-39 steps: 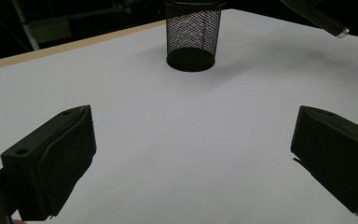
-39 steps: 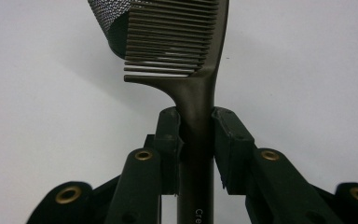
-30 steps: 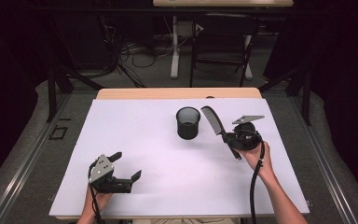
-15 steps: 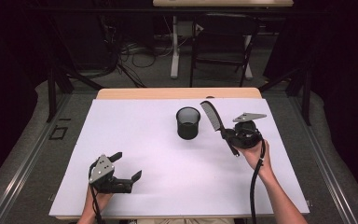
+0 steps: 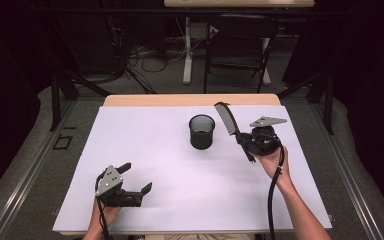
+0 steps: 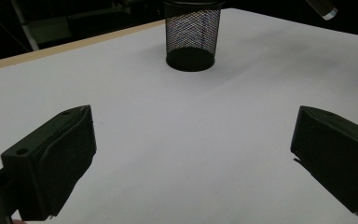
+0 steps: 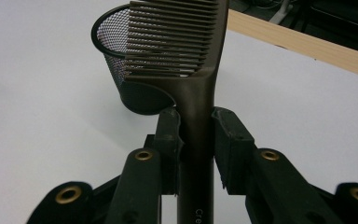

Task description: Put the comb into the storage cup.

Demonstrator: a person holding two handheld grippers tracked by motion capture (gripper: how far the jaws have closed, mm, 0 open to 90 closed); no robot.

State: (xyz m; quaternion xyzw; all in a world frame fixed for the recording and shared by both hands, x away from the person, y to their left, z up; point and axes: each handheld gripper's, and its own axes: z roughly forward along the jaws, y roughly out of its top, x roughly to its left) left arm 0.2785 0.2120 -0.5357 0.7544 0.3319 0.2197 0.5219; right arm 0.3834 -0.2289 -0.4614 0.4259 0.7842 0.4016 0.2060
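Note:
A dark brown comb [image 5: 228,121] [image 7: 191,60] is held up off the table by my right gripper [image 5: 244,141] [image 7: 195,135], which is shut on its handle with the teeth end raised toward the far side. A black mesh cup [image 5: 202,131] [image 6: 191,32] [image 7: 121,60] stands upright on the white table sheet [image 5: 180,170], just left of the comb. My left gripper [image 5: 136,177] [image 6: 191,154] rests open near the front left of the table, with nothing between its jaws, pointing toward the cup.
The table's wooden far edge [image 5: 190,100] shows beyond the white sheet. Dark floor, cables and a chair frame [image 5: 240,55] lie behind the table. A cable [image 5: 272,195] trails from the right gripper along the forearm.
The right gripper has drifted slightly left toward the cup with the comb in it. The left gripper has stayed in place.

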